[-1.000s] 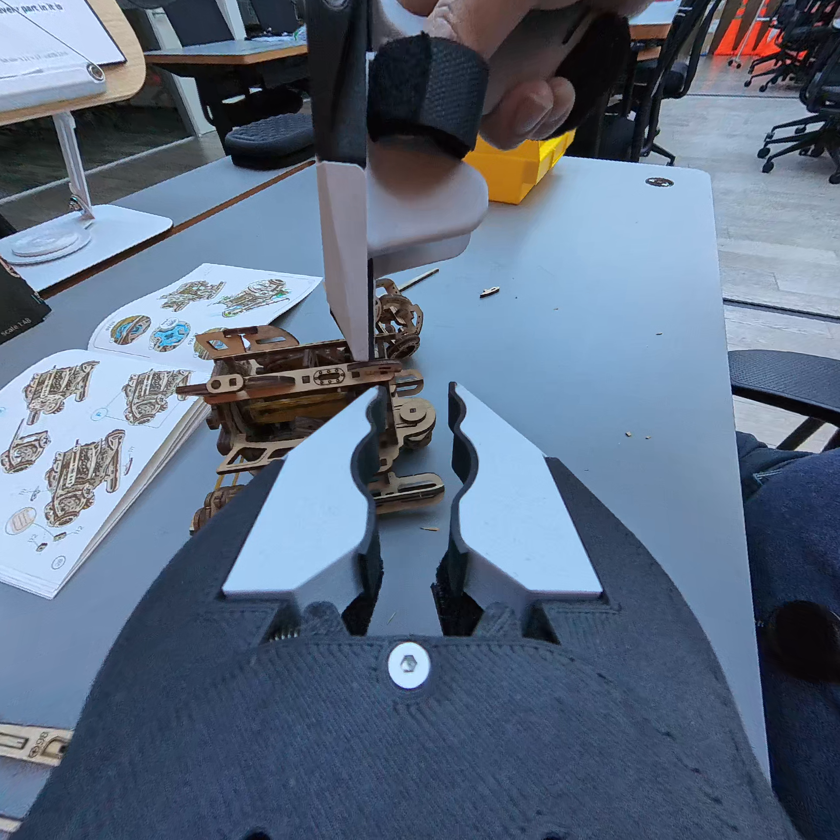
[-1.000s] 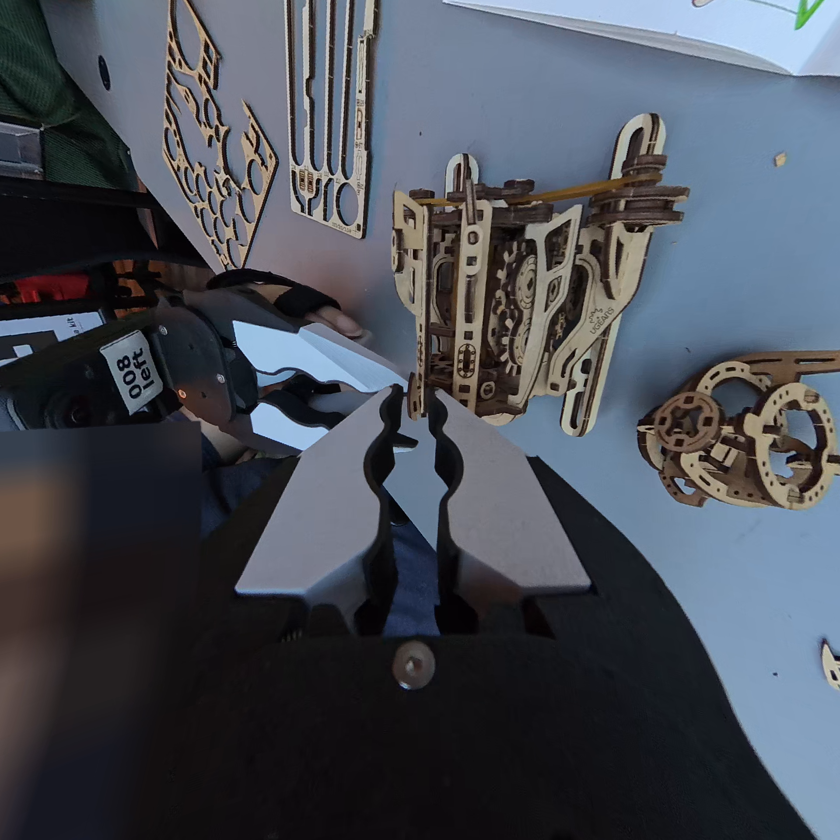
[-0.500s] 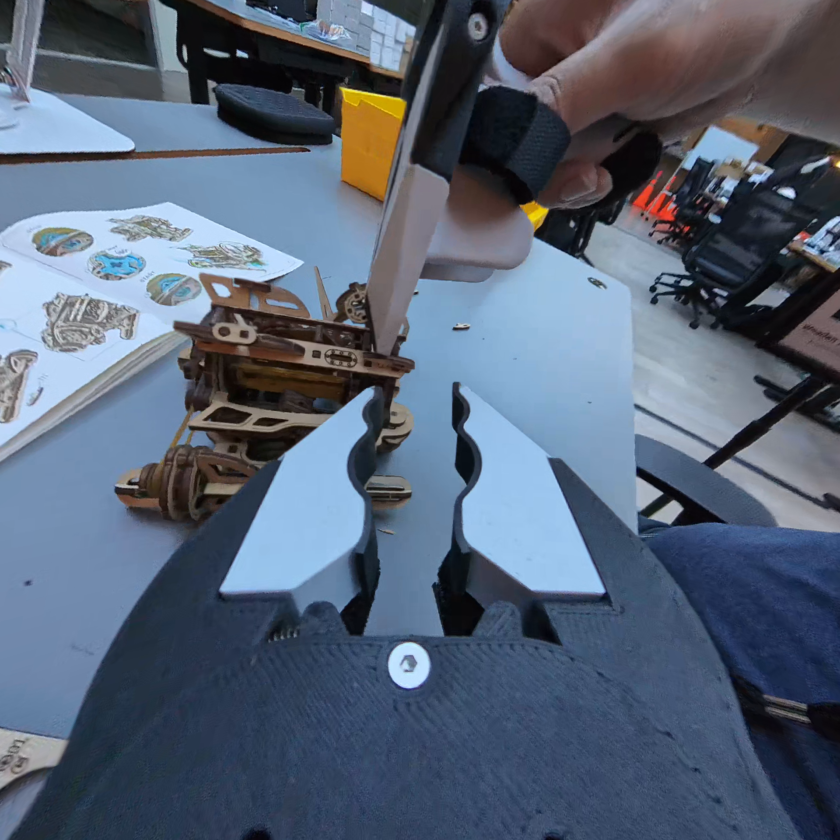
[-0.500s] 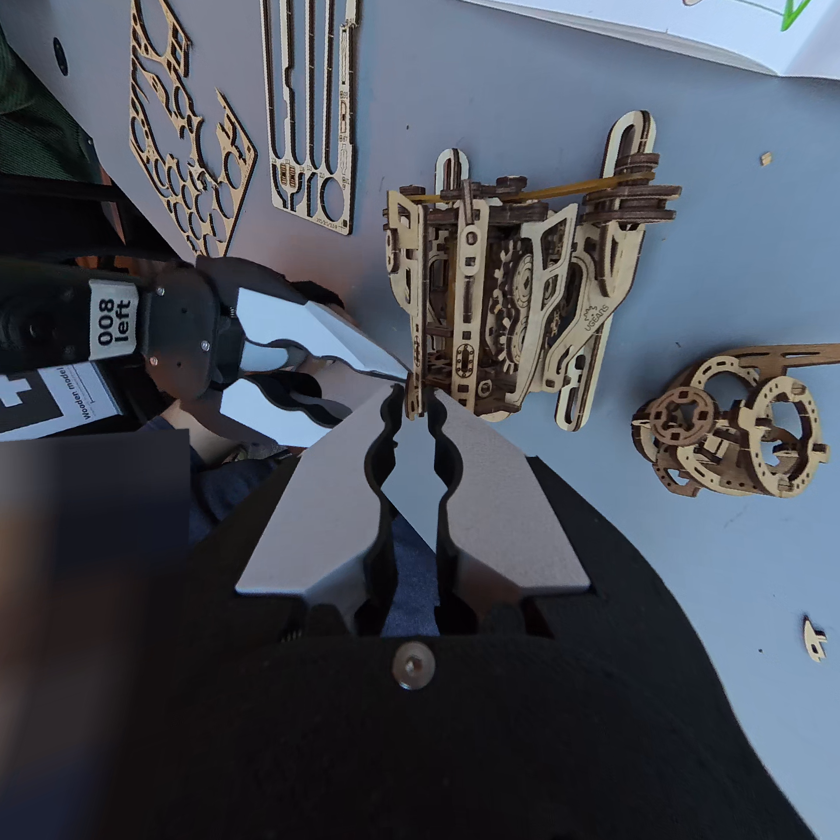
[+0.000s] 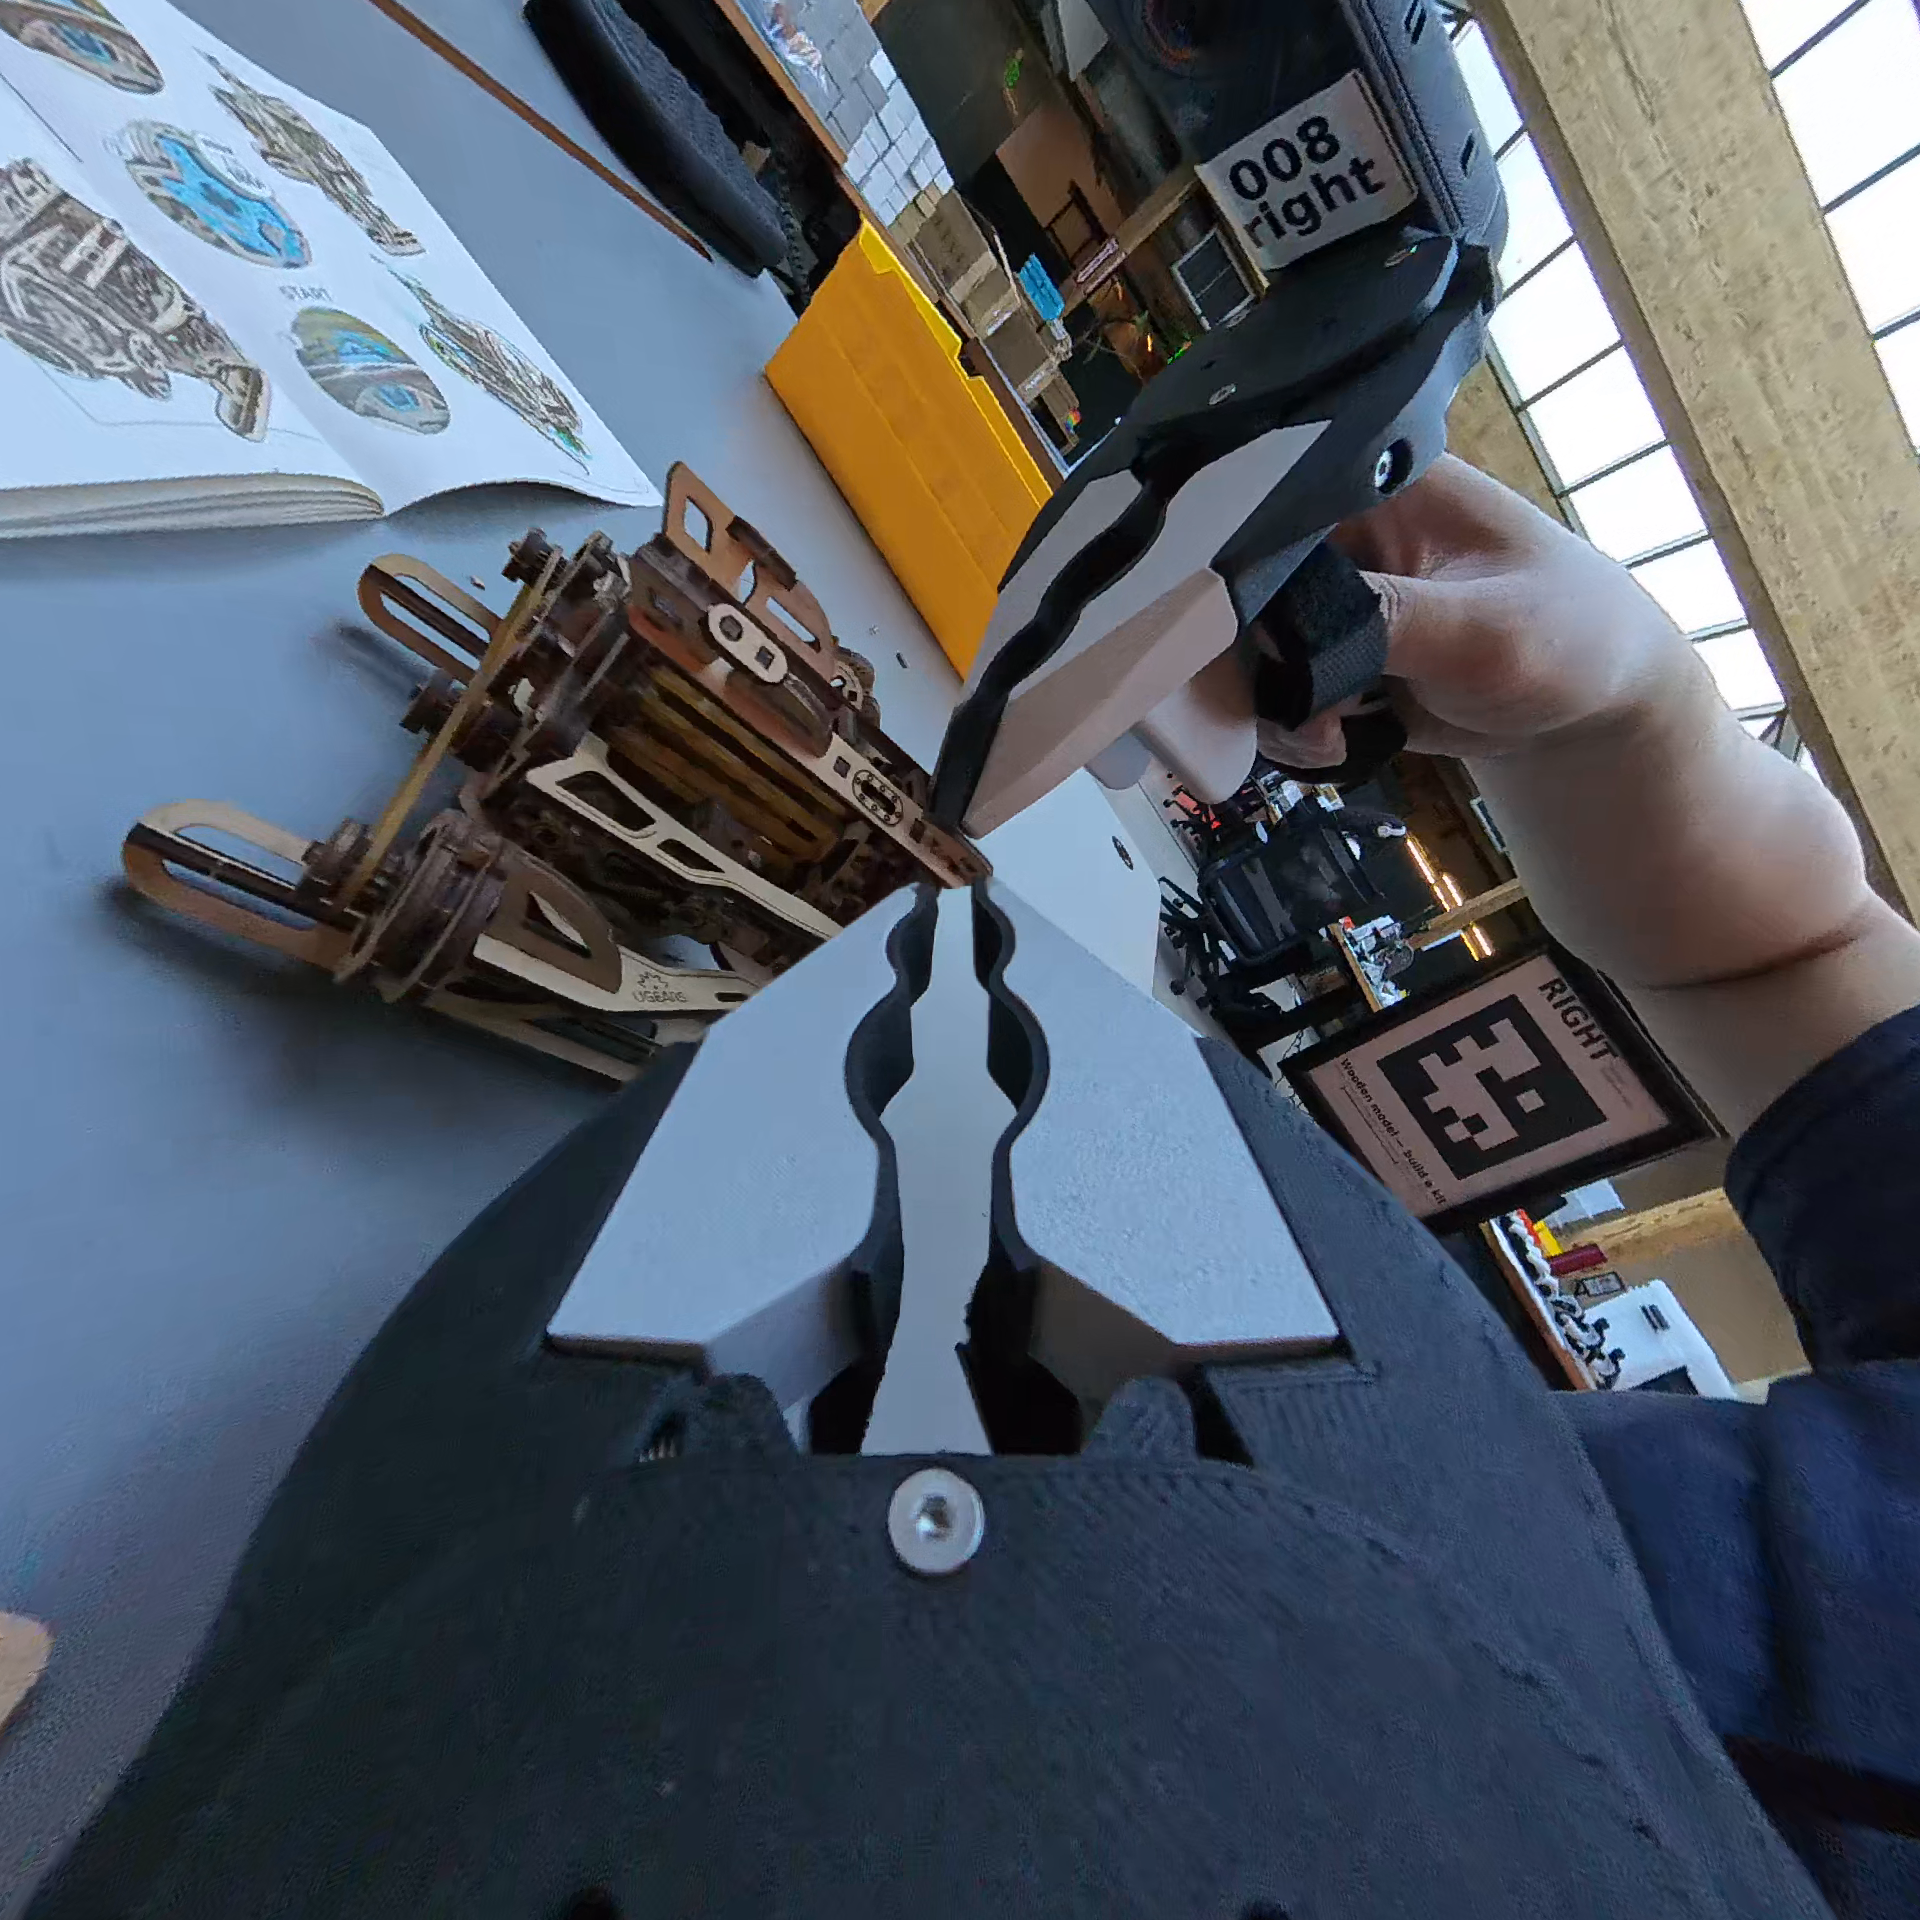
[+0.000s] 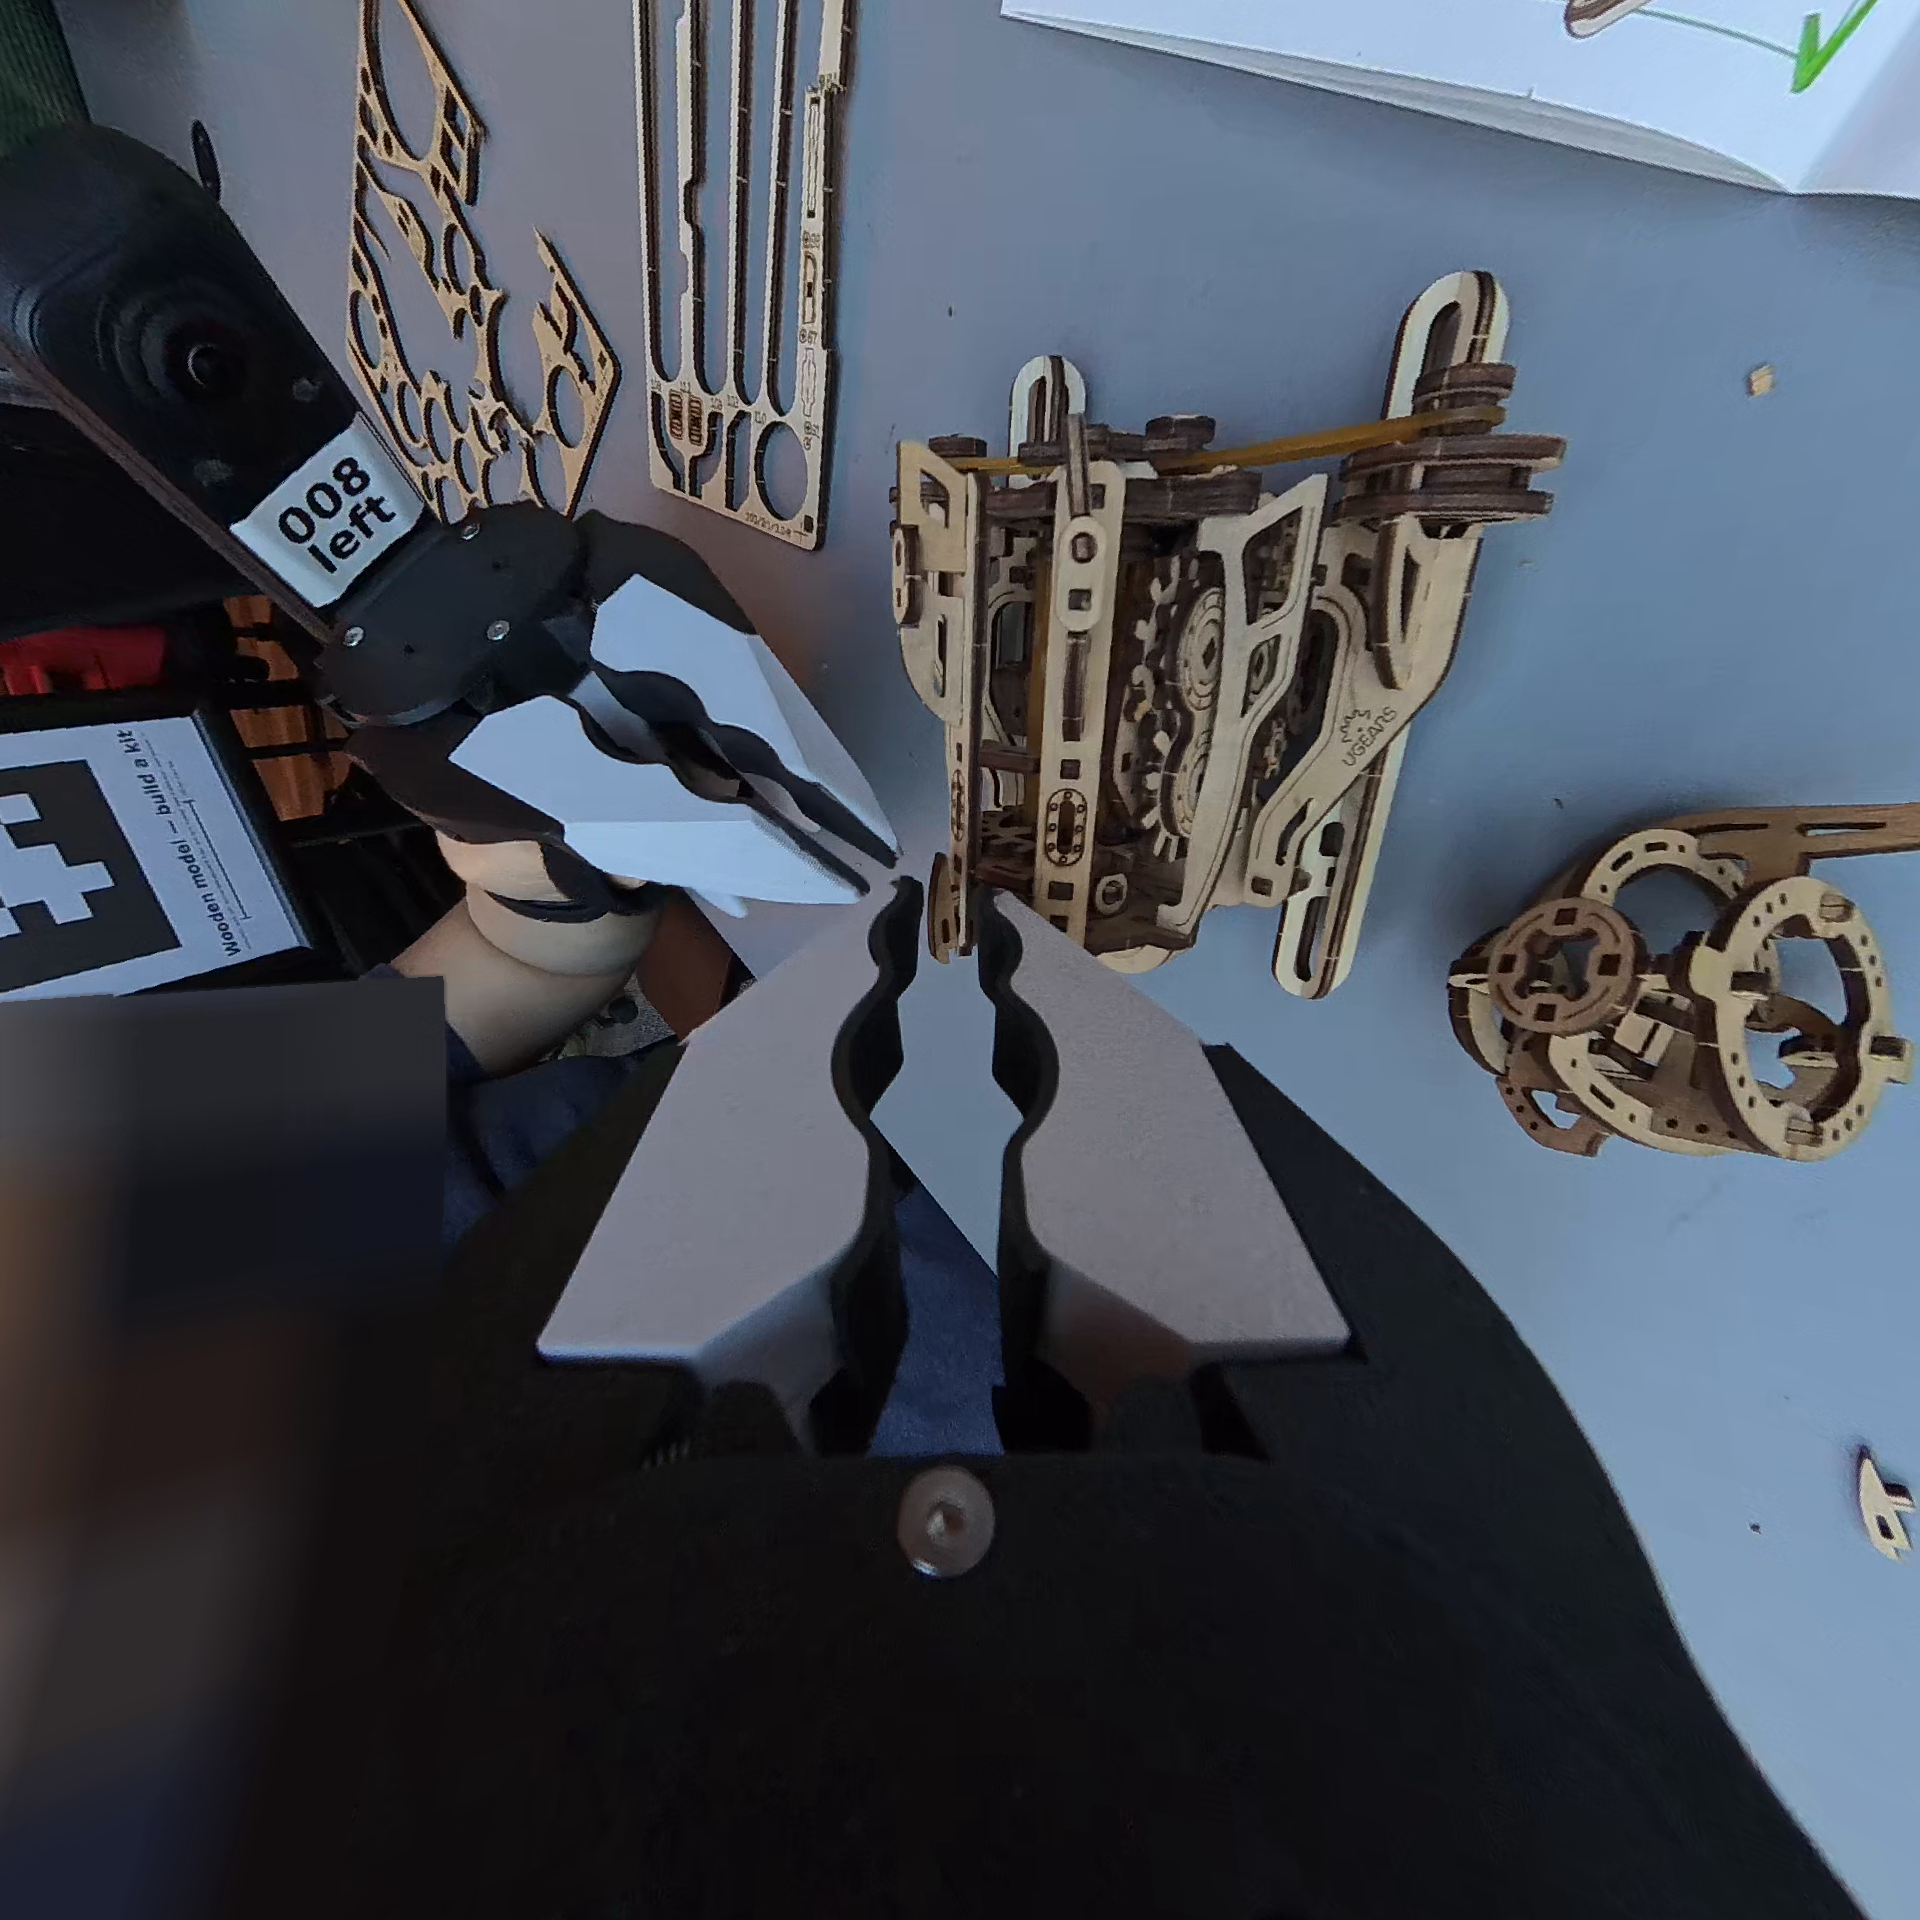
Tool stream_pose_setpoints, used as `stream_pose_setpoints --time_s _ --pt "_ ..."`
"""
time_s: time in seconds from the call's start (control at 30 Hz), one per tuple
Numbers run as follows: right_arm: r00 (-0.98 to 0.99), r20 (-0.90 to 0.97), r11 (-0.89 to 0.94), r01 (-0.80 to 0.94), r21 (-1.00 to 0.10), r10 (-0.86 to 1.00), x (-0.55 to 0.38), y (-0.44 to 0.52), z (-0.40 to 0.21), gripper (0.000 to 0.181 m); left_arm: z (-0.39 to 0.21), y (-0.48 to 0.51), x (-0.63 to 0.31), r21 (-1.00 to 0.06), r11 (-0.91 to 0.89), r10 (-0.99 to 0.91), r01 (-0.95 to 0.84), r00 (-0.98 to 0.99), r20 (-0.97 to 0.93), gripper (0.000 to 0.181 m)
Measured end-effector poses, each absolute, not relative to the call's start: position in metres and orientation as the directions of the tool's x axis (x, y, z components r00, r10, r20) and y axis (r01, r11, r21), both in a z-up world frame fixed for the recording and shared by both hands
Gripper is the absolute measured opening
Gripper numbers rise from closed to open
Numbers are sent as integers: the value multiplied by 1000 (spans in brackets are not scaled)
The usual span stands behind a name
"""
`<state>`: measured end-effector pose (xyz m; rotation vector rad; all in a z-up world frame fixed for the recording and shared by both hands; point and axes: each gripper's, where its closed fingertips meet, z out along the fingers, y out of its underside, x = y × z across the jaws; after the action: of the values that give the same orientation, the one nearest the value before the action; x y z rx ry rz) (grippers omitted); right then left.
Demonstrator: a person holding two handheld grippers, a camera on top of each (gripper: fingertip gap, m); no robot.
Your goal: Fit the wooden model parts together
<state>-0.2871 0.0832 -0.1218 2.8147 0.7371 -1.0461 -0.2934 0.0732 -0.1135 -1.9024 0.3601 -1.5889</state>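
The wooden model, a boxy frame of gears with a rubber band, lies on the grey table. My right gripper is shut on a thin edge plate at its near corner. In the left wrist view the model is at left, with the right gripper pinching its corner from above. My left gripper has its jaws a narrow gap apart with nothing between them. Its tips sit just short of that same corner. It also shows in the right wrist view. A second wooden part, a ringed drum, lies to the right.
Two punched-out wooden sheets lie beyond the left gripper. An open instruction booklet lies behind the model. A yellow bin stands at the table's far edge. A small loose piece lies at right. Left and right tips are no more than a few centimetres apart.
My left gripper has rolled over, moved up to the model's corner and narrowed its jaws. My right gripper has kept its hold on the model's edge plate.
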Motion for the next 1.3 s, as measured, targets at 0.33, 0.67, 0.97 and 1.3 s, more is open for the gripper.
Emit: stream_pose_setpoints --time_s 0.33,0.67,0.97,1.3 --pt "655 -627 -882 456 -116 421 -287 84 -122 6 -111 79 -287 -451 -861 -409 236 207 889 20" --pt "658 -620 -878 465 -112 427 -287 85 -122 6 -114 82 -285 -328 -905 -305 272 124 944 24" --pt "662 -611 -877 465 -119 434 -286 85 -123 6 -118 83 -285 -354 -905 -327 235 150 933 18" --pt "649 -618 -875 462 -142 443 -287 85 -122 6 -121 86 -286 -269 -930 -257 251 81 963 8"
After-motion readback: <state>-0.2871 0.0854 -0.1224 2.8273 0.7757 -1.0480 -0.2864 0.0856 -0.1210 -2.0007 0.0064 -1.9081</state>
